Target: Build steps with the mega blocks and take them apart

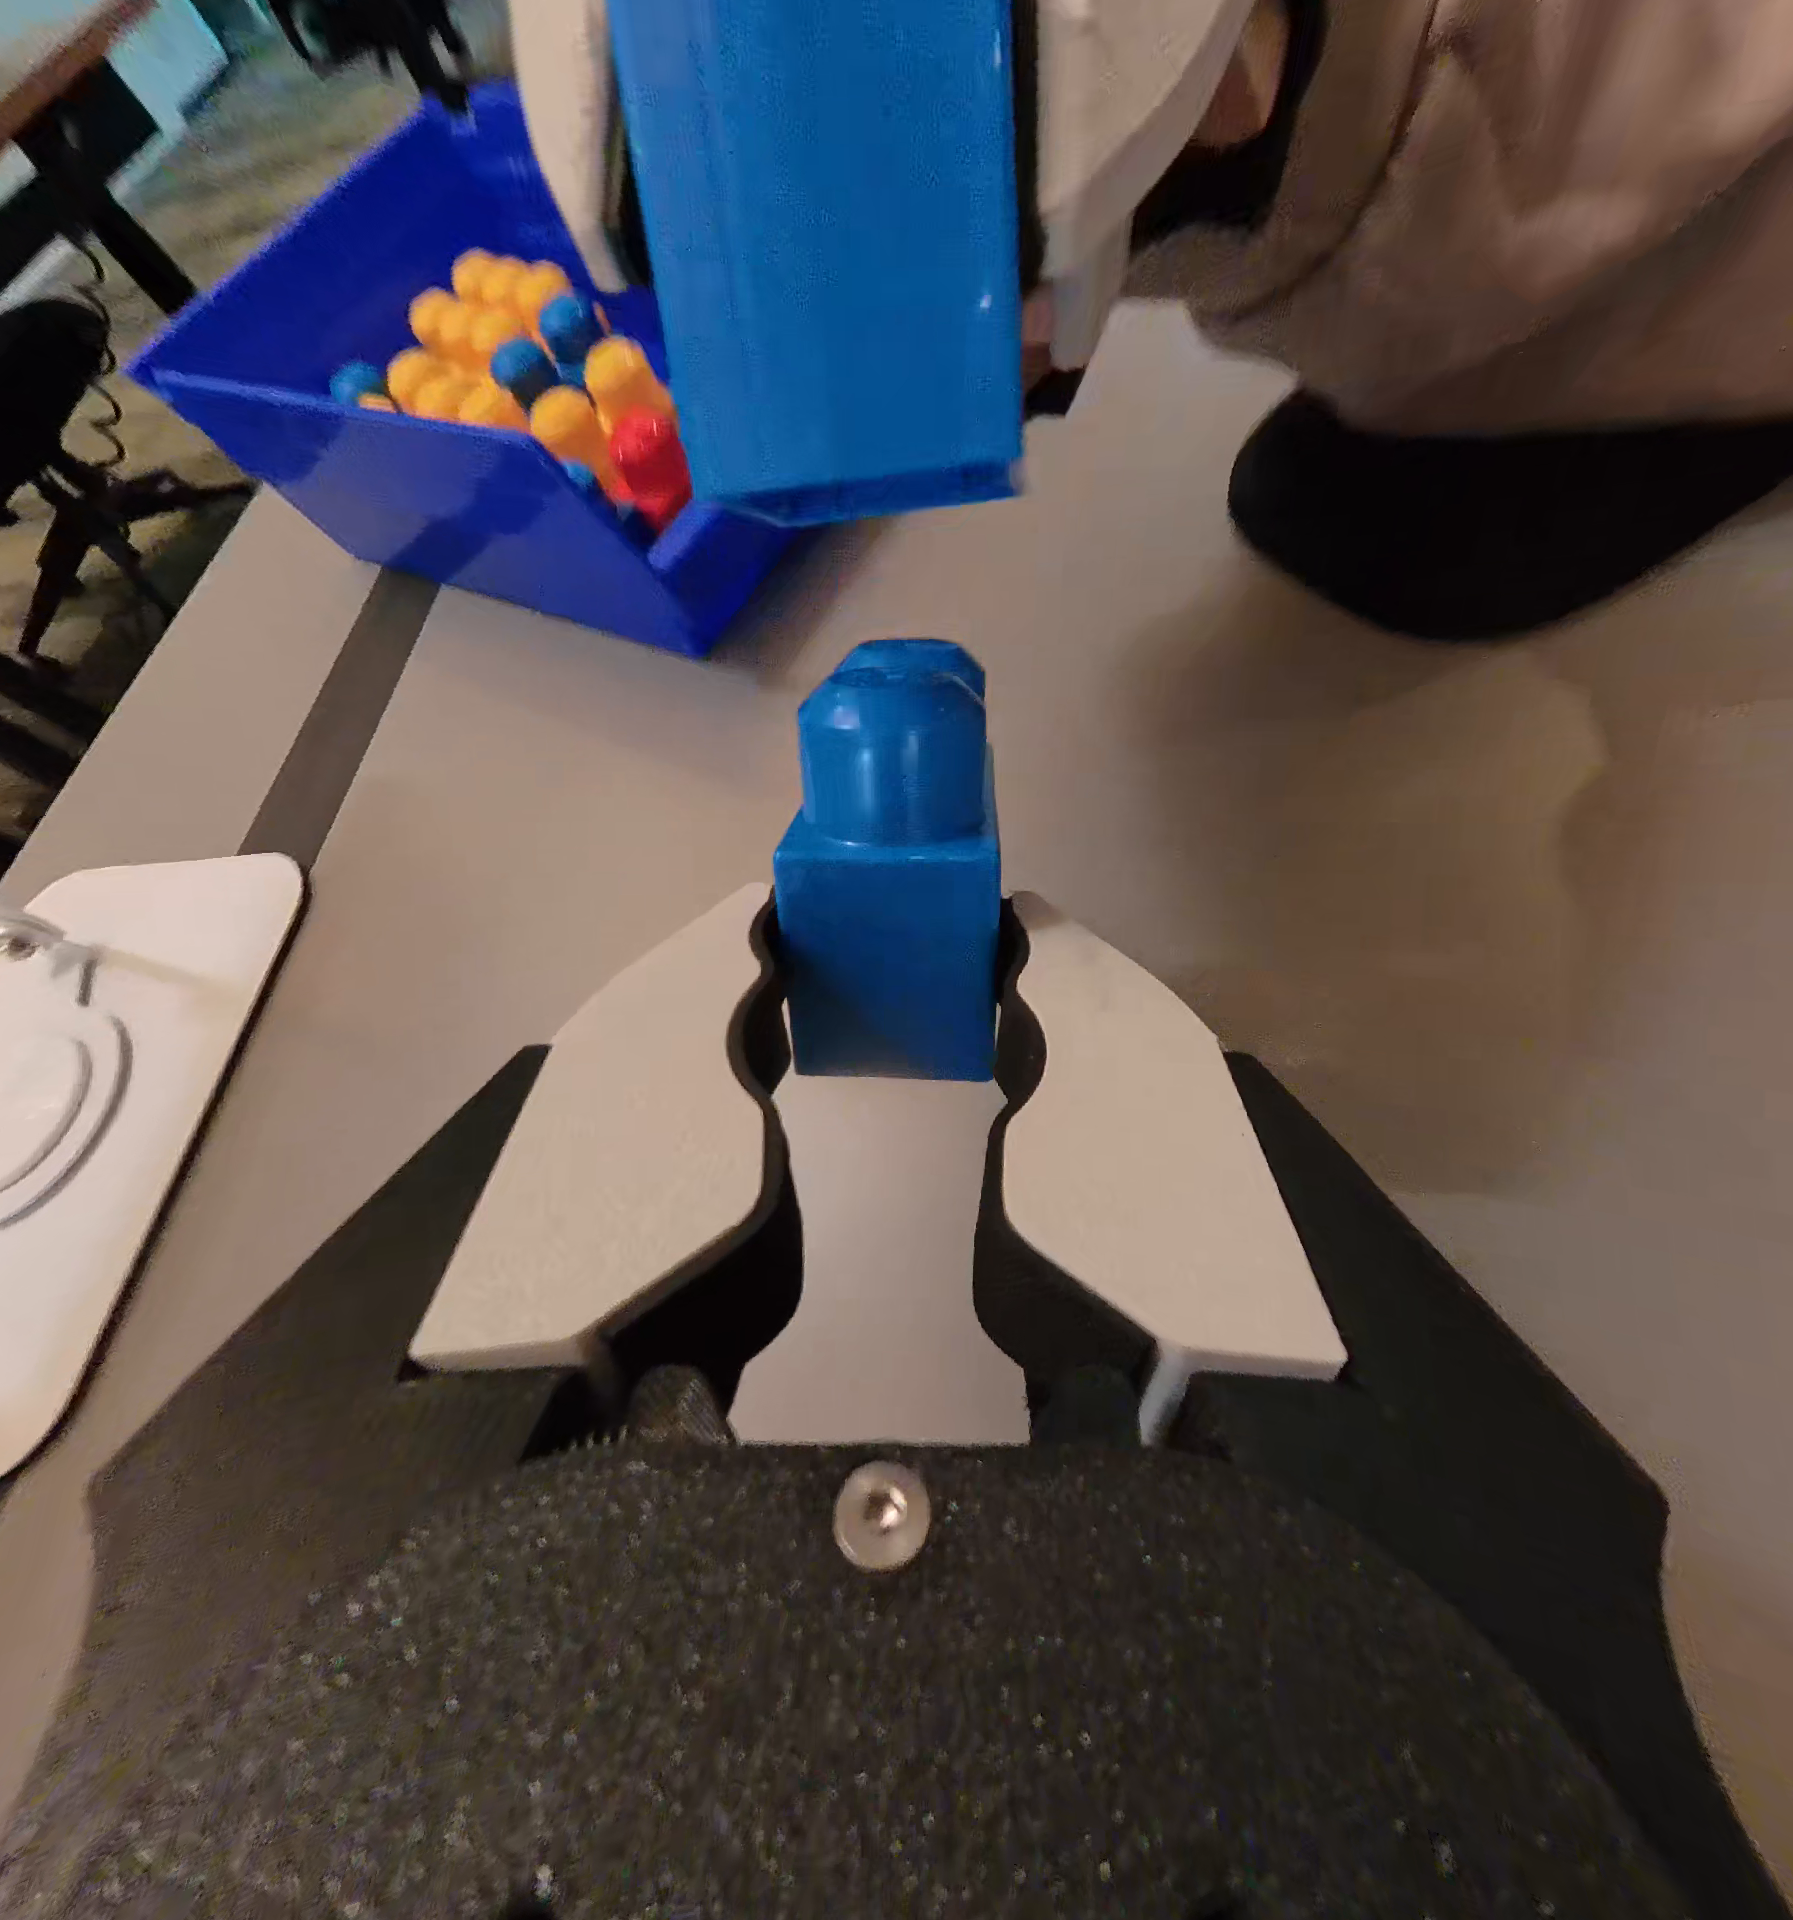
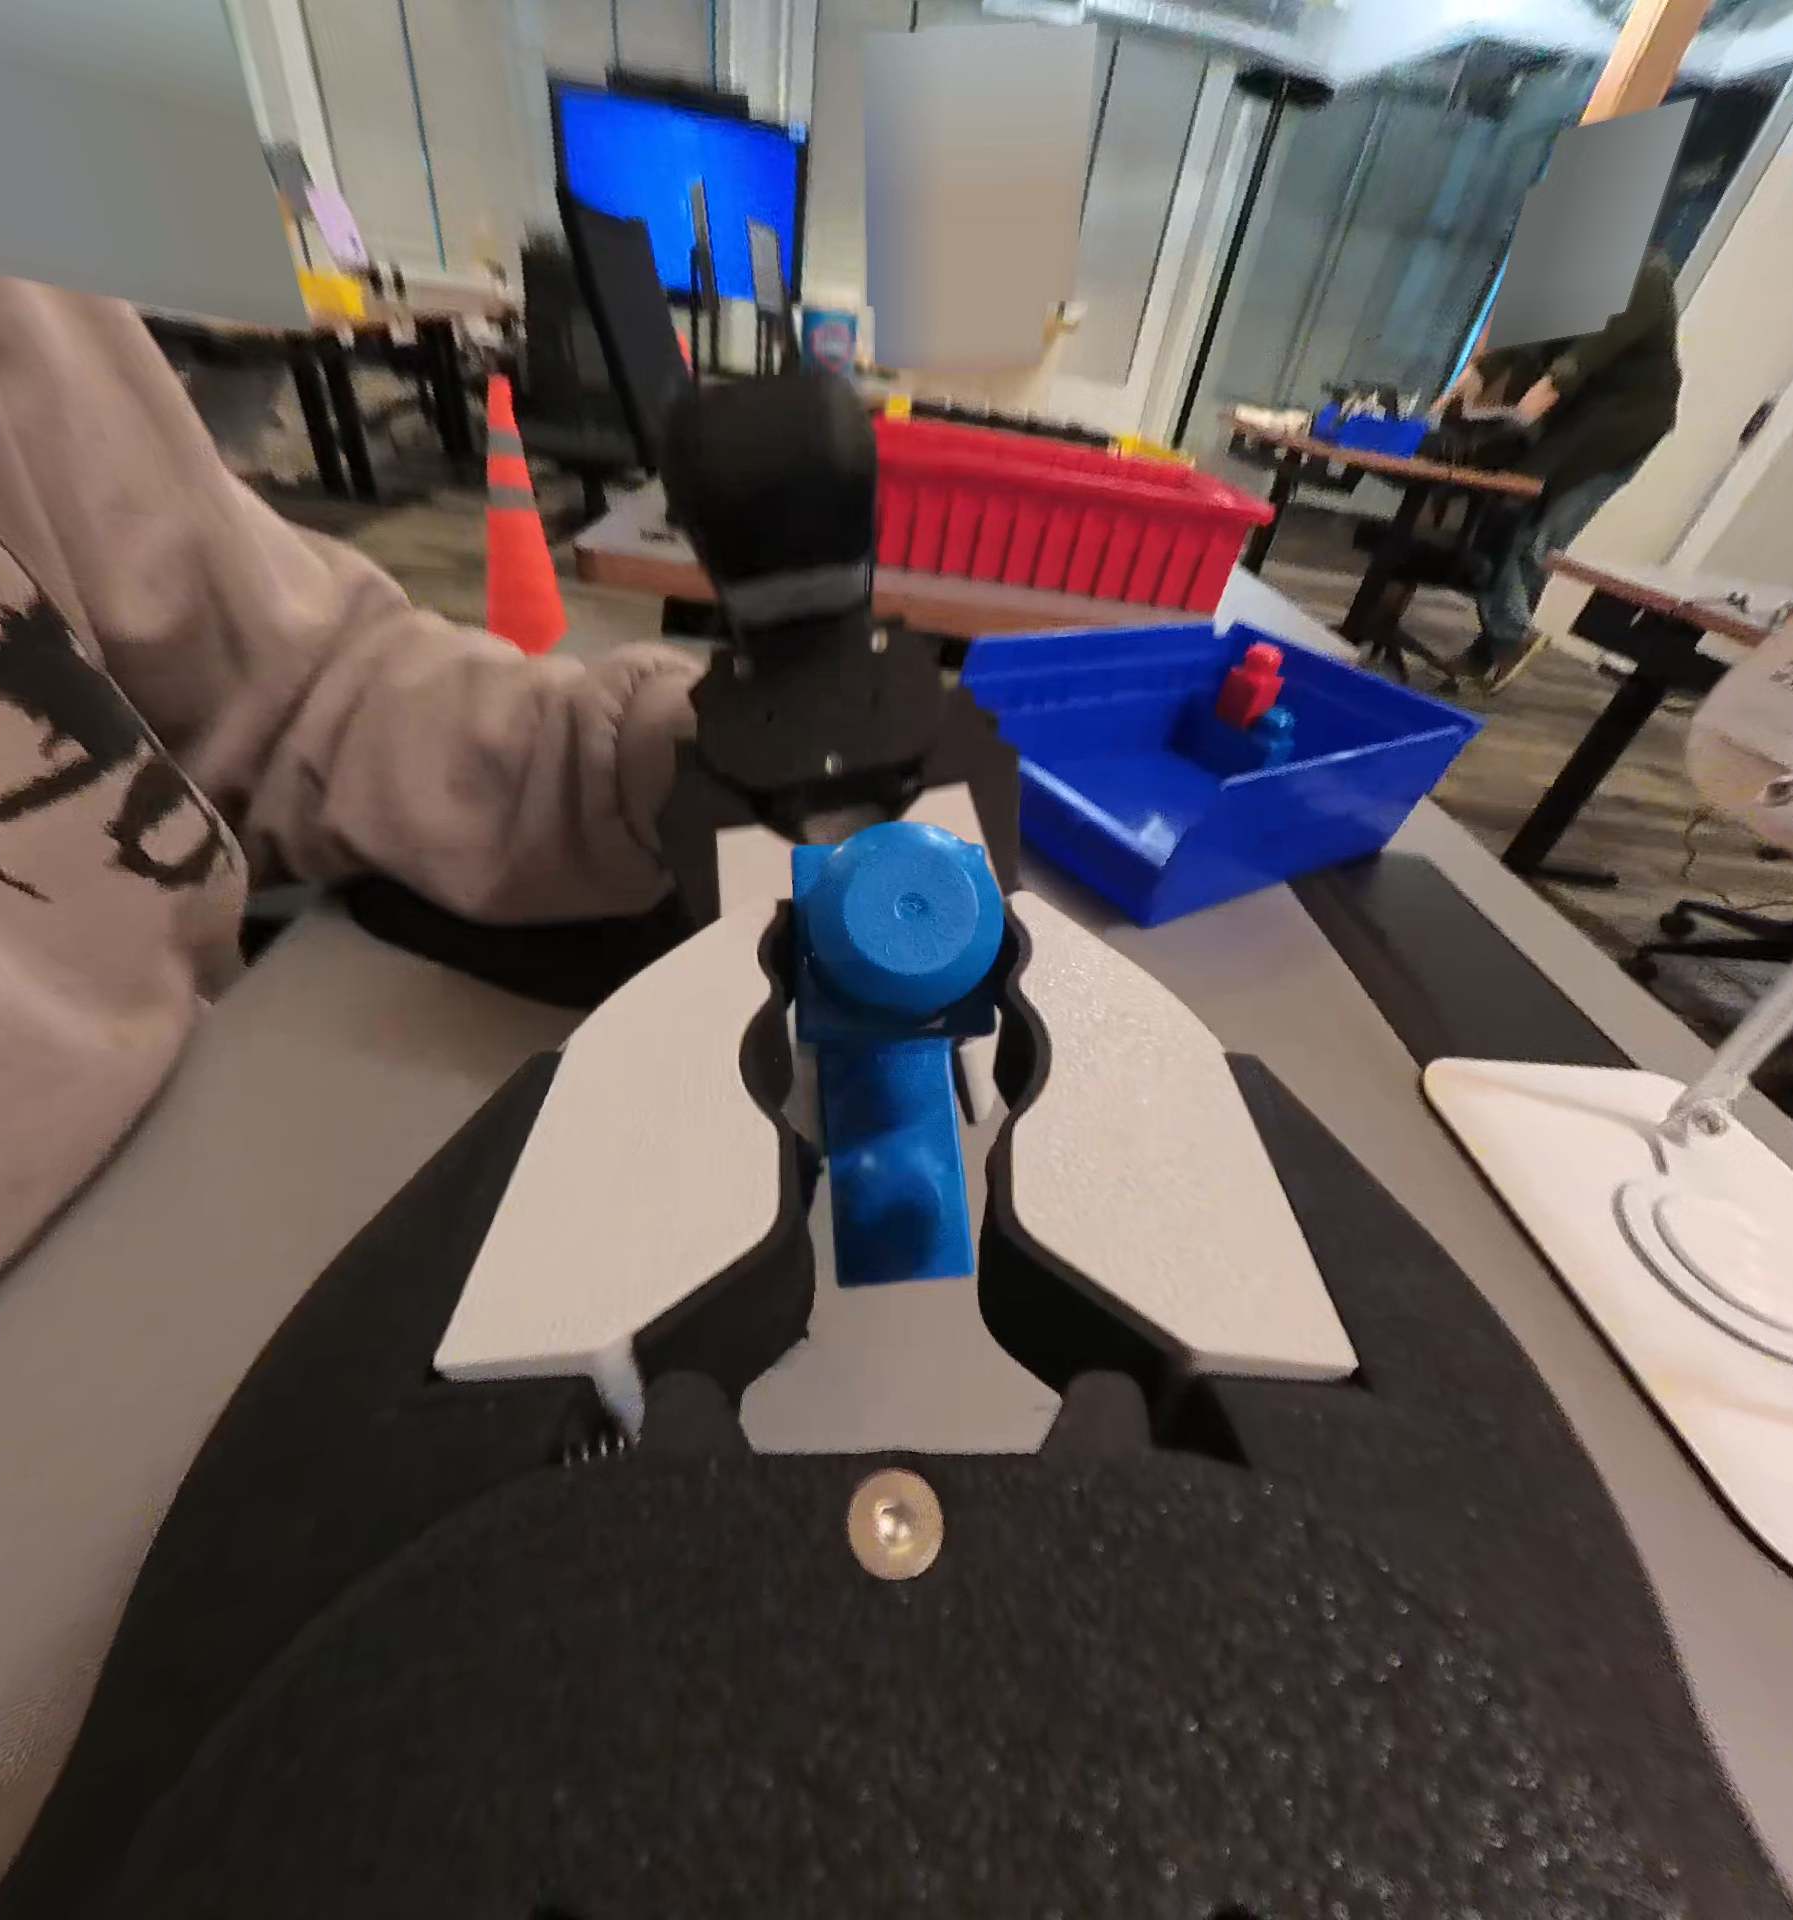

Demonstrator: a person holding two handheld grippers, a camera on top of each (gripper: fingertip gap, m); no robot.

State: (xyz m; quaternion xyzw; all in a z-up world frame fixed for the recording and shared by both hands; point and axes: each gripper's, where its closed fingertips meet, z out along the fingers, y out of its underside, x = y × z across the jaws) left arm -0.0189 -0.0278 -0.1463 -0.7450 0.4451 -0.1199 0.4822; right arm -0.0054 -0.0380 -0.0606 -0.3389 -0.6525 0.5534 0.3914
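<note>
Between each tool's (image 1: pixel 887 987) (image 2: pixel 892 997) closed fingers sits a gripped blue block (image 1: pixel 887 935) (image 2: pixel 897 1091).

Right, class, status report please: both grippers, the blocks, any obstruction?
Left gripper shut on small blue plastic block. Right gripper shut on long blue plastic block. Blocks apart, unjoined. Blue plastic bin off aside, nothing between.

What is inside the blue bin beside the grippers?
The blue bin holds a heap of mostly orange blocks, some blue and one red block. A long blue block covers its right side.
</note>
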